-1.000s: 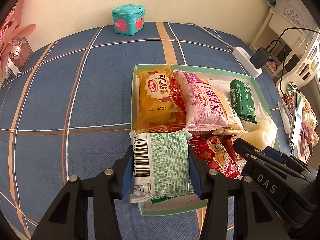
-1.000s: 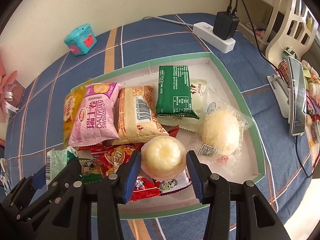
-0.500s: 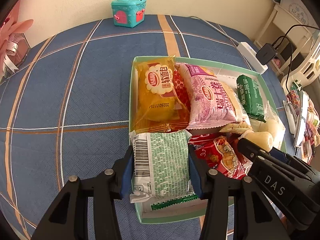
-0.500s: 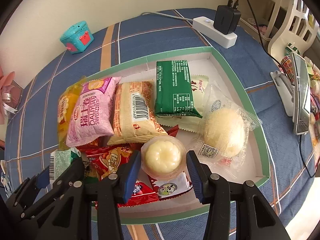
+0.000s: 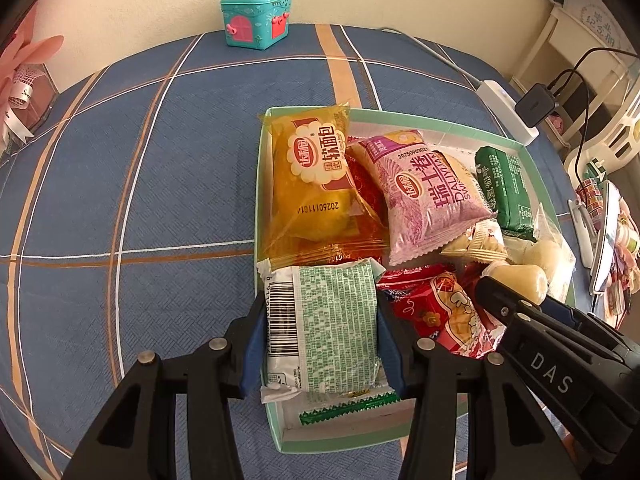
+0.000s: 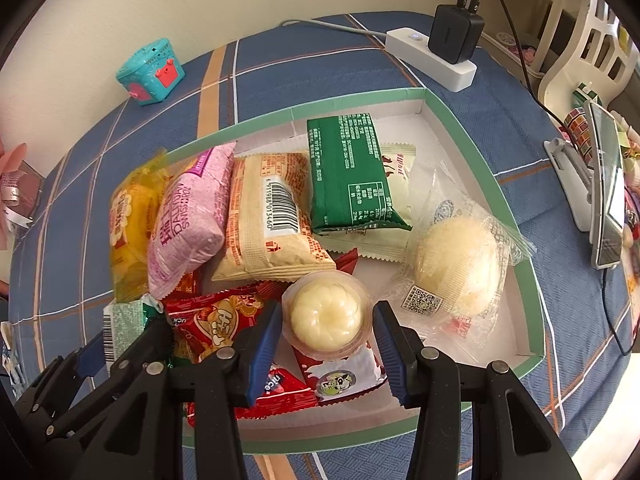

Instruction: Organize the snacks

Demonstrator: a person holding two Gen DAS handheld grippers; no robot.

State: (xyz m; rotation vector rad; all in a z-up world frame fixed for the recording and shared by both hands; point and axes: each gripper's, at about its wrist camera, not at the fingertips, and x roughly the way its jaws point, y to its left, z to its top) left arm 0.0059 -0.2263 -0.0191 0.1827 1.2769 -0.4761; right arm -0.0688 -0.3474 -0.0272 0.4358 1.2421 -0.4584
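Note:
A white box with a green rim [image 6: 440, 104] lies on the blue plaid cloth, full of snacks. My left gripper [image 5: 320, 320] is shut on a green-and-white printed packet [image 5: 336, 320] over the box's near left corner. My right gripper [image 6: 326, 320] is shut on a round pale jelly cup [image 6: 326, 316] above red packets [image 6: 216, 320]. Inside lie a yellow bread packet [image 5: 312, 184], a pink Swiss roll packet [image 5: 432, 192], a beige packet [image 6: 268, 224], a dark green packet [image 6: 352, 176] and a clear-wrapped bun [image 6: 460, 264].
A teal toy chest [image 5: 256, 16] stands at the far edge by the wall. A white power strip with a black charger [image 6: 432, 56] lies at the back right. A phone on a stand [image 6: 608, 188] is right of the box. Pink flower decor [image 5: 20, 72] sits far left.
Both grippers keep their hold on the packet and the cup. The box and cloth have shifted only slightly in both views.

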